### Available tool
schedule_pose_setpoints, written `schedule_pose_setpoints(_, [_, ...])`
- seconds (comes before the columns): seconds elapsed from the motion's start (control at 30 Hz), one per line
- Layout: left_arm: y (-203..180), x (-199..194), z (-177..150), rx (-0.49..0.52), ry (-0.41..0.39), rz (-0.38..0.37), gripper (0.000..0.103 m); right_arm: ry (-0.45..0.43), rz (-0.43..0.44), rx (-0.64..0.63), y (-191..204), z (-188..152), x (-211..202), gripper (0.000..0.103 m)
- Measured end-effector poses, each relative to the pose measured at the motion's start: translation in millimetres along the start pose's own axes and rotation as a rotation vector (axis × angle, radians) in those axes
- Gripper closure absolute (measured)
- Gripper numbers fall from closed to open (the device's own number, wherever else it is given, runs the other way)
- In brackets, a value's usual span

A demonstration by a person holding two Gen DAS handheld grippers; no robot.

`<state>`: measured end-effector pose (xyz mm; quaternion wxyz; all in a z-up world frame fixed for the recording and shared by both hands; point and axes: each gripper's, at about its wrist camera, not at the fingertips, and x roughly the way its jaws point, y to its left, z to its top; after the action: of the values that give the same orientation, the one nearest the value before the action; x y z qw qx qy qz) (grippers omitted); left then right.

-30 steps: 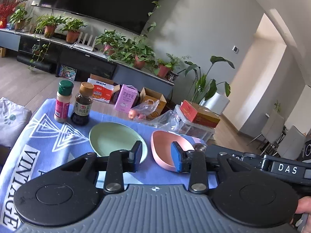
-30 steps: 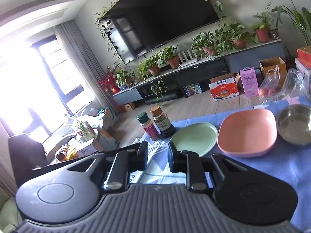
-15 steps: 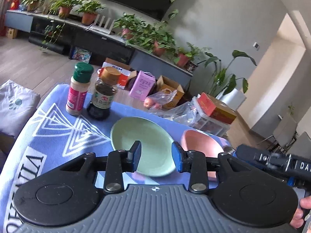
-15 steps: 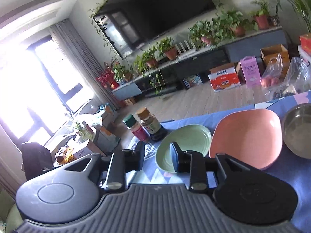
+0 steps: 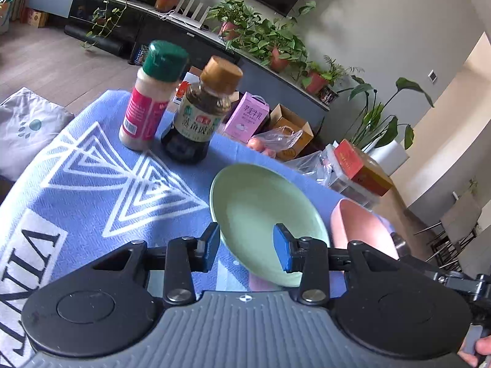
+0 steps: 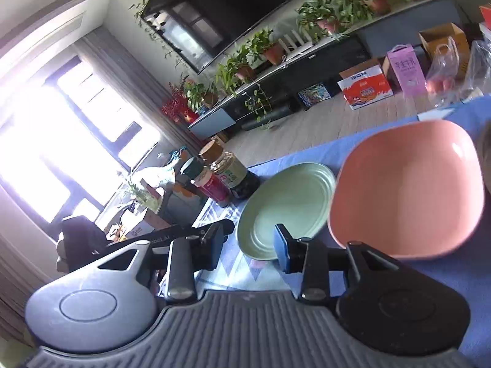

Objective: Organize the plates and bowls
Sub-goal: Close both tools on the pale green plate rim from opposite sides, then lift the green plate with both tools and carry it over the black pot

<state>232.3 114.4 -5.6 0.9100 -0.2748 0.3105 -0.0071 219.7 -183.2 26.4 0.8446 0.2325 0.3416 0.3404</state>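
Observation:
A round pale green plate [image 5: 264, 211] lies on the blue patterned tablecloth [image 5: 92, 190], with a pink squarish bowl [image 5: 362, 227] just right of it. My left gripper [image 5: 247, 250] hovers over the plate's near rim, jaws opening, and the pads touch nothing. In the right wrist view the green plate [image 6: 288, 205] and pink bowl [image 6: 408, 190] sit side by side. My right gripper [image 6: 247, 248] hangs in front of the plate's near edge, jaws opening, with nothing between them. The rim of a metal bowl [image 6: 486, 159] peeks in at the far right.
A green-capped spice bottle [image 5: 147, 101] and a dark sauce bottle [image 5: 199, 116] stand at the table's far left, behind the plate. Boxes and plastic bags [image 5: 276, 135] sit on the floor past the far edge. The other gripper's black body [image 6: 172, 236] crosses the left side.
Both grippers have come down and closer to the green plate, which now looms larger. The right gripper's jaws have widened clearly; the left's only a little.

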Motion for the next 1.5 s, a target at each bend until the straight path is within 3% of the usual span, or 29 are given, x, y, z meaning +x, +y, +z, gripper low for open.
schedule_pose_setpoints(0.27, [4,9,-11,0.009,-0.005,0.052,0.089,-0.010,-0.020,0.044,-7,0,2,0.043])
schedule_pose_setpoints(0.53, [-1,2,-11,0.106,0.051,0.059,0.089,0.018,-0.045,0.042,-9,-2,14,0.043])
schedule_pose_setpoints(0.83, [-2,-2,-13,0.165,0.108,0.013,0.089,0.057,-0.160,0.045,-19,-9,27,0.043])
schedule_pose_setpoints(0.97, [-1,-8,-16,0.174,0.116,0.001,0.089,0.063,-0.205,0.022,-19,-13,31,0.060])
schedule_pose_setpoints(1.13, [-4,-22,-17,0.195,0.097,0.014,0.089,0.051,-0.184,-0.019,-7,-13,23,0.062])
schedule_pose_setpoints(1.5, [-11,-90,-26,0.194,0.005,-0.088,0.087,0.005,-0.158,-0.155,37,-20,-14,0.062])
